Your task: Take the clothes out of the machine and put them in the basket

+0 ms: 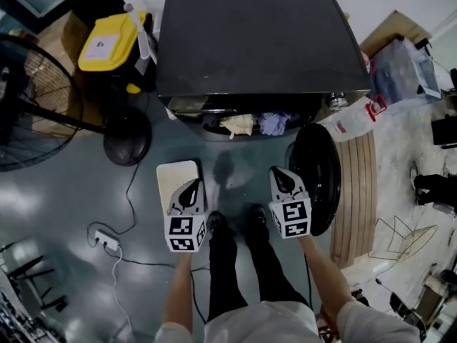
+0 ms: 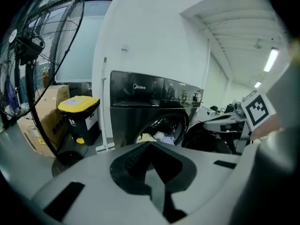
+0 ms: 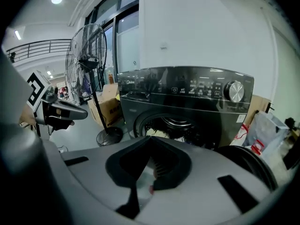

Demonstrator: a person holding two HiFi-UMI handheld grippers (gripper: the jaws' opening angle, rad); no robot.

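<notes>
Forearms carry the left gripper [image 1: 191,186] and right gripper [image 1: 280,175] side by side before the Midea washing machine [image 1: 257,41], the jaws of each pressed together on nothing and aimed at its drum mouth, apparently ready for a first reach. Clothes [image 1: 253,123], one cream and one lilac piece, lie in the machine's opening, its door [image 1: 318,181] swung out to its front right for access. What appears to be the white basket [image 1: 168,168] sits on the floor just before the machine, beneath the left gripper, close for a short transfer.
</notes>
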